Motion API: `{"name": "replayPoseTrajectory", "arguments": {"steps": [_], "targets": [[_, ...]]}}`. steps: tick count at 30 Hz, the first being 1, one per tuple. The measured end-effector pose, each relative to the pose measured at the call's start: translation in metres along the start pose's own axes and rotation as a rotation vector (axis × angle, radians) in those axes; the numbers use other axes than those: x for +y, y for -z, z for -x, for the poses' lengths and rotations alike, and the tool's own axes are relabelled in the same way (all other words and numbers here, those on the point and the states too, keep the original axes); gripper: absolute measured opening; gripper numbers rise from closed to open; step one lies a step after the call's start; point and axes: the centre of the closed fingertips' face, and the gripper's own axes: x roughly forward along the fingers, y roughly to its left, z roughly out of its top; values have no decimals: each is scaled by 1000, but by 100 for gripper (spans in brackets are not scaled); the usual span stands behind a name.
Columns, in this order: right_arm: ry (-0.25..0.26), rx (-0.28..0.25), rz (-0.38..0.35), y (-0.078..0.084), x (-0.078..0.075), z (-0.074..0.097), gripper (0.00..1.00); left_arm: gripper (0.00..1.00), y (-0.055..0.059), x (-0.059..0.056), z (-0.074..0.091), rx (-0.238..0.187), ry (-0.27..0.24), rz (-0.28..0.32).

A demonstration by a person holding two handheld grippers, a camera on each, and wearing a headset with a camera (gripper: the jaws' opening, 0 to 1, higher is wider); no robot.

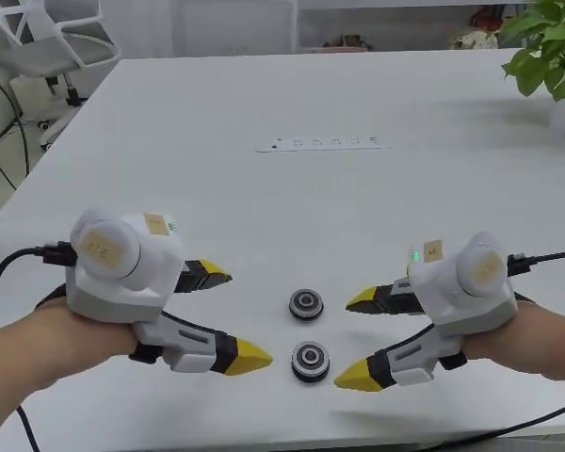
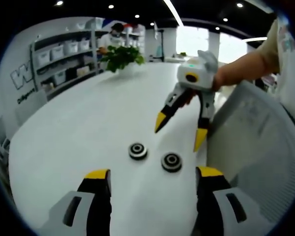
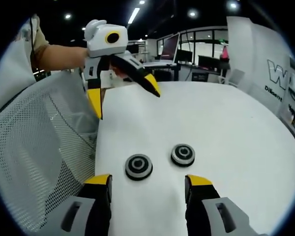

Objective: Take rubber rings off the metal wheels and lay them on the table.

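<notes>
I'm reading the job as not yet begun. Both metal wheels are sitting on the white table (image 1: 311,207) with their dark rubber rings on them, and I'm finding no loose ring lying anywhere on the surface. So both rings are waiting to be pulled off and laid down.

The far wheel (image 1: 306,303) and the near wheel (image 1: 310,361) are resting flat, just beside each other but apart, close to my edge of the table. They are lying between the two grippers, which are facing each other across them.

The left gripper (image 1: 235,315) is hovering to the left of the pair with its fingers spread wide and holding nothing. In the left gripper view both wheels are lying a little ahead of the yellow tips, within the span of the opening, and neither is touching a finger.

The right gripper (image 1: 353,339) is mirroring that from the other side, fingers likewise apart and empty. In the right gripper view the near wheel's rubber ring (image 3: 128,167) is sitting just ahead of the left fingertip, and the far wheel is lying slightly further out toward the right one.
</notes>
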Motion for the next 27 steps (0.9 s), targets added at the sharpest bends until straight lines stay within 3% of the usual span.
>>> {"name": "replayPoseTrajectory", "arguments": {"steps": [10, 14, 20, 27], "targets": [[-23, 5, -1, 3, 2, -7, 49, 69, 3, -5, -11, 26, 28, -18], [-35, 11, 7, 4, 2, -10, 46, 67, 3, -7, -18, 46, 41, -50], [-49, 19, 21, 4, 4, -14, 43, 64, 0, -12, -28, 44, 68, -53], [-73, 28, 33, 4, 8, -18, 38, 59, 4, -20, -36, 61, 102, -51]]}}
